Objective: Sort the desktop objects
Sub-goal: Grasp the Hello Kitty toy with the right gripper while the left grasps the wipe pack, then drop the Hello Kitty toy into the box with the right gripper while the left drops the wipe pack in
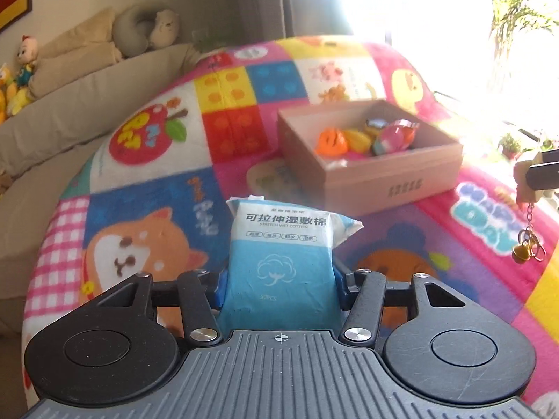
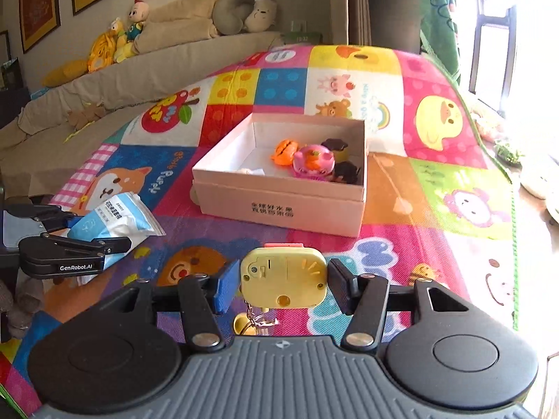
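My left gripper (image 1: 279, 286) is shut on a blue and white pack of cotton pads (image 1: 283, 244), held above the colourful mat. The pack (image 2: 111, 221) and the left gripper (image 2: 87, 234) also show at the left of the right wrist view. My right gripper (image 2: 283, 284) is shut on a yellow toy keychain (image 2: 284, 277) with a chain and gold bell (image 2: 244, 324) hanging under it. The keychain (image 1: 527, 178) shows at the right edge of the left wrist view. A pink cardboard box (image 2: 290, 206) ahead holds several small toys (image 2: 311, 160). The box also shows in the left wrist view (image 1: 391, 178).
The colourful patchwork mat (image 2: 436, 181) covers the table. A beige sofa (image 2: 139, 70) with plush toys (image 2: 118, 42) and cushions stands behind at the left. A bright window (image 1: 436, 17) is at the right, with plants (image 2: 506, 152) by the table's right edge.
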Action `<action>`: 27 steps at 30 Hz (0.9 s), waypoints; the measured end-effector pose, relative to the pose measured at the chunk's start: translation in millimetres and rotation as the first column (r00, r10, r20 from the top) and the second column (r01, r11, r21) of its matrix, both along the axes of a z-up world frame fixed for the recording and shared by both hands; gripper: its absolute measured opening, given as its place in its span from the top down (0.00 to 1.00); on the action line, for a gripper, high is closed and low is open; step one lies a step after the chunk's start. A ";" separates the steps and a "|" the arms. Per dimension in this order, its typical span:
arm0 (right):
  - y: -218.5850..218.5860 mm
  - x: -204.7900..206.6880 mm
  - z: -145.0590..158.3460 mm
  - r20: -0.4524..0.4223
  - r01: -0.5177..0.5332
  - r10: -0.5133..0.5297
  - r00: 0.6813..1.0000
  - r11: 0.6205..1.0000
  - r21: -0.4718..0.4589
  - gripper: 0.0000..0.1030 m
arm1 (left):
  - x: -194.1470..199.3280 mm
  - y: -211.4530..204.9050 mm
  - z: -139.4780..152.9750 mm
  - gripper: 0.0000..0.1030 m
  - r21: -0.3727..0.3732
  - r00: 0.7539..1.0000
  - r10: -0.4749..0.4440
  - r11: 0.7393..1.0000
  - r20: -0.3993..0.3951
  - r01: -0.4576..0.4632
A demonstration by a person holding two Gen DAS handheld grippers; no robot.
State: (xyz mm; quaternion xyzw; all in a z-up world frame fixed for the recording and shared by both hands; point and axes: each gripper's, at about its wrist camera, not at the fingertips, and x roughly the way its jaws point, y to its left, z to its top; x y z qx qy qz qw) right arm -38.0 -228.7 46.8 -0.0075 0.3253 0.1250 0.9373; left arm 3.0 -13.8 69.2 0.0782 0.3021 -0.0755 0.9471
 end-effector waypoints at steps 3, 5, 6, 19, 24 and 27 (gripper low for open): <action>-19.0 -5.4 37.9 0.110 0.033 -0.037 0.993 0.999 0.036 0.47 | 18.1 -23.3 46.6 0.43 0.011 0.990 -0.043 0.999 0.137 0.042; -27.9 -6.0 60.3 0.179 0.041 -0.052 0.982 0.997 0.066 0.47 | 42.6 -40.5 63.2 0.43 0.014 0.982 -0.049 0.999 0.183 0.048; -30.2 -5.8 68.6 0.209 0.041 -0.056 0.976 0.996 0.074 0.47 | 58.9 -49.3 67.9 0.43 0.005 0.980 -0.039 0.999 0.195 0.039; -40.8 34.4 63.2 0.217 0.094 -0.101 0.971 0.995 0.041 0.47 | 100.0 -58.3 -1.6 0.08 -0.081 0.999 -0.038 0.996 0.009 0.039; -27.4 67.3 58.7 0.170 0.085 -0.091 0.981 0.995 0.044 0.47 | 65.4 -42.6 -13.8 0.06 -0.010 0.999 -0.042 0.999 0.030 0.042; -6.9 97.3 69.8 0.184 0.065 -0.075 0.980 0.996 0.060 0.47 | 56.6 -35.8 -12.5 0.03 -0.033 0.998 -0.052 0.998 0.030 0.053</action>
